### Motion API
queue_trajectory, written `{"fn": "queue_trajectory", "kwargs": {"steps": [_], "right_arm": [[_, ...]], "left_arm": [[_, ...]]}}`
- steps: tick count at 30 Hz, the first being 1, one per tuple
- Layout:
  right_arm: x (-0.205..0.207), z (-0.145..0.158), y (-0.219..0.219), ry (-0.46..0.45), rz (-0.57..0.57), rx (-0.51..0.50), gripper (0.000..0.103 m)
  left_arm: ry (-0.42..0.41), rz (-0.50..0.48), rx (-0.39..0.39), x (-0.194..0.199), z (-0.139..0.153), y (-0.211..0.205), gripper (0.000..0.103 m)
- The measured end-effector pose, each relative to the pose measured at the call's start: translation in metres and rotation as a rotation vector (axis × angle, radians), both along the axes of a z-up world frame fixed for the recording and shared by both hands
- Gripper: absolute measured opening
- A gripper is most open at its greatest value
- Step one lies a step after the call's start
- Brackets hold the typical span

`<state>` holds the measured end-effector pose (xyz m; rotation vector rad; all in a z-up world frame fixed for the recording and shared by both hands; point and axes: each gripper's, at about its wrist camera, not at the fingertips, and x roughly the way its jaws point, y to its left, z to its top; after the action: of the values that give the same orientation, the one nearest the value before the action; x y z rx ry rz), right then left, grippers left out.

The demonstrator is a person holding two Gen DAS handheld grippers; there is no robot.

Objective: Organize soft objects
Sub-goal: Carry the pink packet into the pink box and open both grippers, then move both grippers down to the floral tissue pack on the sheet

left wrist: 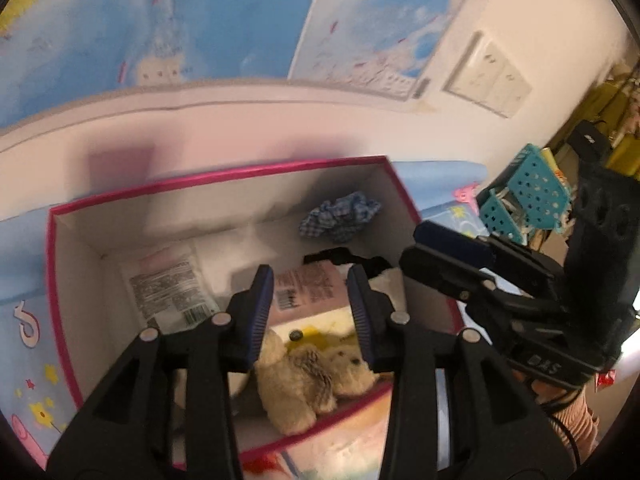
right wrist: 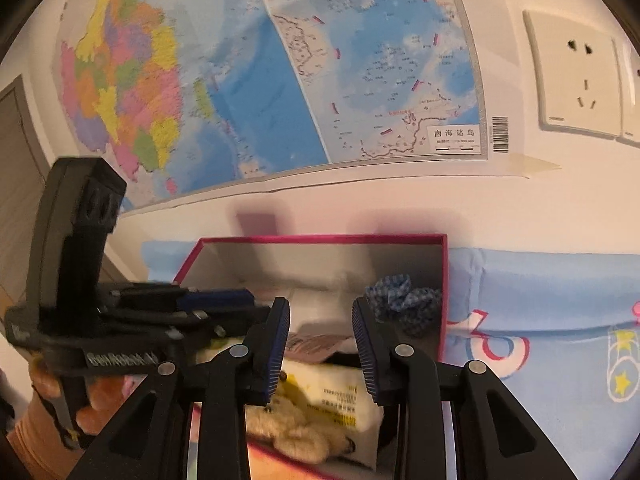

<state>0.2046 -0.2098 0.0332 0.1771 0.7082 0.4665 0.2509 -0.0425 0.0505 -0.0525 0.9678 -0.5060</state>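
Observation:
An open pink-rimmed box (left wrist: 220, 174) (right wrist: 320, 238) holds a beige plush toy (left wrist: 312, 380) (right wrist: 304, 436), a blue checked scrunchie (left wrist: 340, 216) (right wrist: 404, 308), a pink packet (left wrist: 308, 288), a white labelled packet (left wrist: 168, 292), a yellow-and-white packet (right wrist: 340, 396) and something black (left wrist: 344, 258). My left gripper (left wrist: 311, 312) hangs over the box's near end, open, with the plush lying loose below its gap. My right gripper (right wrist: 320, 344) hovers beside it, also open and holding nothing. Each gripper shows side-on in the other's view, the right gripper (left wrist: 414, 250) and the left gripper (right wrist: 256, 304).
The box sits on a light blue cartoon-print sheet (right wrist: 540, 300) against a wall with a map (right wrist: 240, 80) and a socket (right wrist: 576, 80). A teal perforated basket (left wrist: 532, 192) stands at the right. A hand (right wrist: 48, 392) and a pink sleeve (left wrist: 580, 420) hold the grippers.

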Motion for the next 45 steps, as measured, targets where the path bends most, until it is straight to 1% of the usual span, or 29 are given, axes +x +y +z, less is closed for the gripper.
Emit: {"fn": "queue_trajectory", "kwargs": {"steps": [4, 5, 7, 8, 9, 12, 15, 17, 18, 20, 23, 24, 26, 29, 30, 33, 37, 45], "right_arm": [[-0.026, 0.007, -0.005, -0.030, 0.033, 0.012, 0.034], [-0.033, 0.009, -0.005, -0.038, 0.043, 0.016, 0.034], [-0.050, 0.013, -0.006, -0.052, 0.071, 0.027, 0.037], [-0.058, 0.015, -0.007, -0.059, 0.087, 0.037, 0.040], [-0.069, 0.018, -0.007, -0.065, 0.112, 0.050, 0.040], [-0.093, 0.020, -0.005, -0.077, 0.166, 0.062, 0.043], [-0.121, 0.013, 0.001, -0.050, 0.240, 0.087, 0.046], [-0.136, 0.005, 0.006, -0.020, 0.283, 0.094, 0.046], [-0.144, -0.002, 0.011, 0.010, 0.314, 0.099, 0.046], [-0.154, -0.015, 0.020, 0.047, 0.344, 0.085, 0.046], [-0.169, -0.037, 0.036, 0.106, 0.392, 0.060, 0.046], [-0.175, -0.046, 0.043, 0.126, 0.406, 0.054, 0.046], [-0.180, -0.057, 0.051, 0.157, 0.420, 0.051, 0.046], [-0.186, -0.071, 0.059, 0.201, 0.438, 0.085, 0.046], [-0.188, -0.074, 0.061, 0.206, 0.438, 0.084, 0.046], [-0.191, -0.080, 0.067, 0.218, 0.433, 0.073, 0.046], [-0.191, -0.087, 0.072, 0.244, 0.436, 0.090, 0.046], [-0.199, -0.097, 0.087, 0.268, 0.449, 0.089, 0.046]], "left_arm": [[-0.068, -0.036, 0.003, -0.027, 0.016, 0.005, 0.040], [-0.101, -0.055, 0.001, -0.040, 0.023, 0.007, 0.040], [-0.139, -0.075, -0.009, -0.058, 0.030, 0.012, 0.041], [-0.157, -0.086, -0.012, -0.068, 0.033, 0.015, 0.042], [-0.181, -0.110, -0.017, -0.083, 0.036, 0.018, 0.043], [-0.205, -0.147, -0.029, -0.111, 0.038, 0.026, 0.044], [-0.225, -0.174, -0.027, -0.136, 0.034, 0.034, 0.044], [-0.213, -0.189, -0.036, -0.151, 0.026, 0.039, 0.044], [-0.216, -0.184, -0.030, -0.160, 0.021, 0.043, 0.045], [-0.202, -0.179, -0.023, -0.168, 0.012, 0.046, 0.048], [-0.159, -0.165, -0.007, -0.180, -0.009, 0.054, 0.048], [-0.134, -0.153, -0.007, -0.182, -0.019, 0.057, 0.048], [-0.107, -0.139, 0.002, -0.188, -0.030, 0.061, 0.048], [-0.063, -0.101, 0.022, -0.192, -0.049, 0.068, 0.048], [-0.045, -0.088, 0.025, -0.195, -0.056, 0.070, 0.048], [-0.027, -0.059, 0.055, -0.202, -0.070, 0.071, 0.048], [-0.034, -0.032, 0.094, -0.211, -0.076, 0.071, 0.048], [-0.036, -0.024, 0.087, -0.218, -0.076, 0.075, 0.048]]}}
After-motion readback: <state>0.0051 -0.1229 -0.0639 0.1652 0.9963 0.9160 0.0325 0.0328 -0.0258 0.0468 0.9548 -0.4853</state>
